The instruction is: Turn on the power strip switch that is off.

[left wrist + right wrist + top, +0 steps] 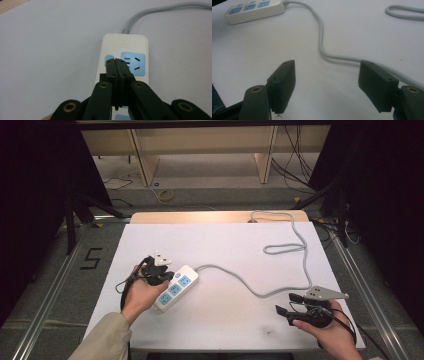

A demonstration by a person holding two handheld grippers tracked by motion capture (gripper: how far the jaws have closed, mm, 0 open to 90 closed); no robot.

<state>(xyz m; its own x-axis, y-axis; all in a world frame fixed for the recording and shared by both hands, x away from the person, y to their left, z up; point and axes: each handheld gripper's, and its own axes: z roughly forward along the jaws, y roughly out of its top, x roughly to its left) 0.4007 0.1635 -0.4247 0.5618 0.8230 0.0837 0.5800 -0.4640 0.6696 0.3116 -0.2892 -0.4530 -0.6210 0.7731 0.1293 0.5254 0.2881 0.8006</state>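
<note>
Across white table (235,255), grey cable (280,249)

a white power strip (176,288) with three blue sockets is laid flat and slanted on the left part of the white table (235,240), its grey cable (280,250) snaked off rightwards in loose loops.

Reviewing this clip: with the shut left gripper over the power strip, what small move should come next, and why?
Probably press the left gripper straight down. Its jaws are shut, with the tips over the small blue switch at the cable end of the power strip. The right gripper sits open, away from the strip.
</note>
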